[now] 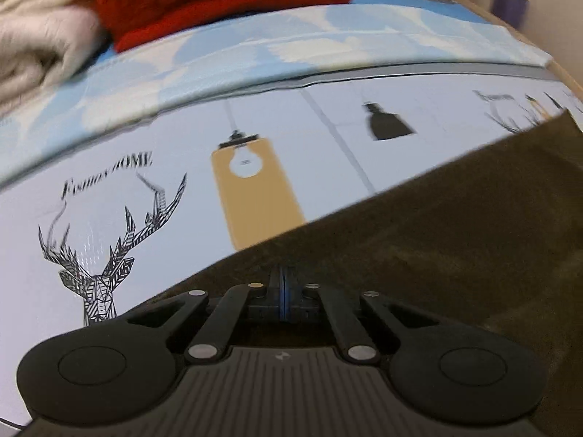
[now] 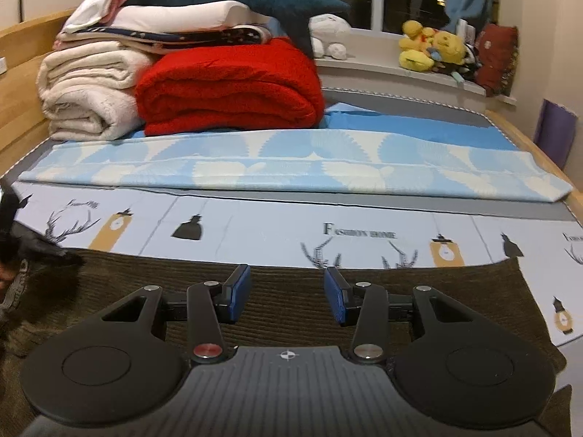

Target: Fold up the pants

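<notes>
Looking through the left wrist view, the left gripper (image 1: 282,291) sits low in the centre with its blue pads pressed together, right at the edge of the dark brown corduroy pants (image 1: 455,236). Whether a thin fold of the cloth is caught between the pads cannot be told, since the tips hide the contact. The pants fill the lower right of the frame, lying on a printed sheet (image 1: 145,189) with deer and lamp motifs; a red blanket (image 1: 226,0) sits at the top.

In the right wrist view, the right gripper (image 2: 288,296) hovers over the pants (image 2: 284,313) with its jaws spread apart and nothing between them. The garment stretches across the lower half of the frame on the bed, its far edge running just ahead of the fingertips. Folded blankets and plush toys are stacked beyond.

The step in hand looks like taking hold of the far edge. Next, the right gripper probably needs to close on that edge, then both lift and carry it over together.
</notes>
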The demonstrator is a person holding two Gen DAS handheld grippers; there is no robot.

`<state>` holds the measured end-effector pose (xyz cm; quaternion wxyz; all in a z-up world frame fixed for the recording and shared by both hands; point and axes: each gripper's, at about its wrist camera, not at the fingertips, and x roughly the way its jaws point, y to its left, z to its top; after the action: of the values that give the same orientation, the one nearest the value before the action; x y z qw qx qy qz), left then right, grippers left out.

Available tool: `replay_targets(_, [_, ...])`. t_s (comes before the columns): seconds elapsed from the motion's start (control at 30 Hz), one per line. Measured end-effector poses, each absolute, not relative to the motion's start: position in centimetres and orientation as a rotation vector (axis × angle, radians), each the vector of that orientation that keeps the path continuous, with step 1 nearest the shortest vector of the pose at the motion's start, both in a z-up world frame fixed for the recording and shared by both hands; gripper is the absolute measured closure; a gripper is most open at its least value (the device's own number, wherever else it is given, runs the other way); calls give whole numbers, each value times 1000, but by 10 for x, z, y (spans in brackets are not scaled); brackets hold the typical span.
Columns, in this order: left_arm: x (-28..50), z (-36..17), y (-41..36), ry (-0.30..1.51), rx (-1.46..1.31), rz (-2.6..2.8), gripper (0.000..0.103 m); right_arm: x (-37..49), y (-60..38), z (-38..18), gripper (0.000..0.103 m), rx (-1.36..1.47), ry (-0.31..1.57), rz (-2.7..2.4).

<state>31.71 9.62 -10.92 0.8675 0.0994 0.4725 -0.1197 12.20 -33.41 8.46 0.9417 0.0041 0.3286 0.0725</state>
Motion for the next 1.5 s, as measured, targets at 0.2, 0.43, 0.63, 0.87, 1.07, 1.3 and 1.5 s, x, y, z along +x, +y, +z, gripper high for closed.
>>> replay_targets(0.2, [258,-66,78,893,274,-232,103,118,-358,84,57,70,692,77])
replay_targets(0.43, [225,-60,104,905,92,-120,100,93,-367,79,57,235,762,36])
replay_targets(0.63, [240,-66,101,877,73,-119,88,86,-352,82,57,236,756,86])
replay_targets(0.87, [289,-82,109,874,121,-99,54,109,-346,78,57,226,776,103])
replay_targets(1.07, [327,-116,122,947,158,-110,20,127,-335,77,57,184,769,143])
replay_targets(1.3, [353,-143,137,1014,107,-232,18,145,-334,68,57,162,803,154])
replay_targets(1.5, [343,-133,125,1002,124,-373,91,149,-344,66,57,145,809,134])
